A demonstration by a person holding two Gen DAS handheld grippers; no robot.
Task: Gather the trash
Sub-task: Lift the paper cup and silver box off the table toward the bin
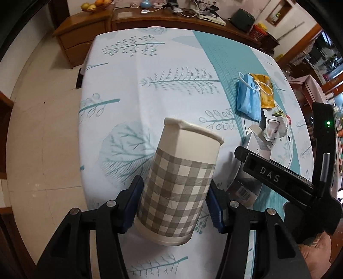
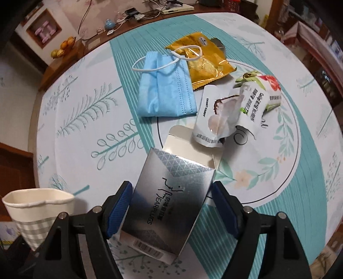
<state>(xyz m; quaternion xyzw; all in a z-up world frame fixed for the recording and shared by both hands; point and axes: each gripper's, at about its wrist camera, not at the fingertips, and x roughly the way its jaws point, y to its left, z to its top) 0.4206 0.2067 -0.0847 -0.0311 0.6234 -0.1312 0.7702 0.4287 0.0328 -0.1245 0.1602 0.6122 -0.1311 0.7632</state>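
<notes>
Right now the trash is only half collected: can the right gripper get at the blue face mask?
Probably not yet: the right gripper straddles the earplugs box, which blocks the mask.

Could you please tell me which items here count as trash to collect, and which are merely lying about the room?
Trash: paper cup, earplugs box, blue face mask, yellow wrapper, coconut candy wrapper.

Lying about: fruit bowl, cables, blue pot.

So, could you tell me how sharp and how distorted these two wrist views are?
Left wrist view: strong fisheye bending of the table edge, dark vignette corners, paper cup sharp, leaf print slightly smeared. Right wrist view: same barrel distortion, glare on the silver earplug box, face mask and wrappers reasonably crisp.
</notes>
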